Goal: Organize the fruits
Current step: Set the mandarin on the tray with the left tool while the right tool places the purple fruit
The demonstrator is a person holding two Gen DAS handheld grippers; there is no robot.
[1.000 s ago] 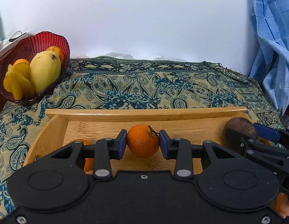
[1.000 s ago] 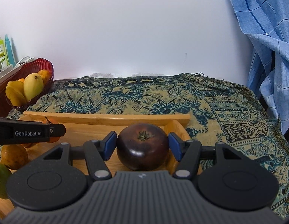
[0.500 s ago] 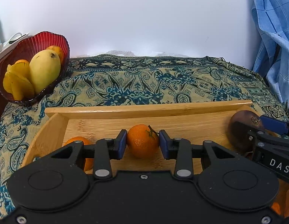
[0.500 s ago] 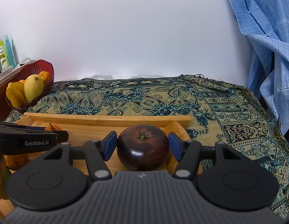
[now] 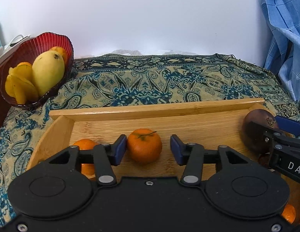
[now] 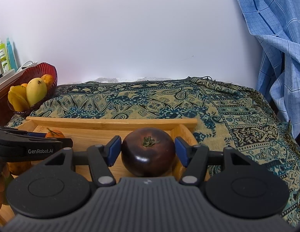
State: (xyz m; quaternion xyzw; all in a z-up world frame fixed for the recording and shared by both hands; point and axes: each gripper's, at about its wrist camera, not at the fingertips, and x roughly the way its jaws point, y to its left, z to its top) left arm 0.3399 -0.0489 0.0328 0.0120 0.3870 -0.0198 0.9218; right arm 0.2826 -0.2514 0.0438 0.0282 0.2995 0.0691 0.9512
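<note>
Your left gripper (image 5: 148, 148) is released, jaws spread around the orange (image 5: 144, 145), which sits on the floor of the wooden tray (image 5: 157, 110); the left pad touches it, the right pad is apart. Your right gripper (image 6: 148, 150) is grasping the dark purple fruit (image 6: 148, 151) at the tray's right end. The red bowl (image 5: 43, 42) with the mango (image 5: 47, 72) is on the patterned cloth (image 5: 169, 81), well apart.
</note>
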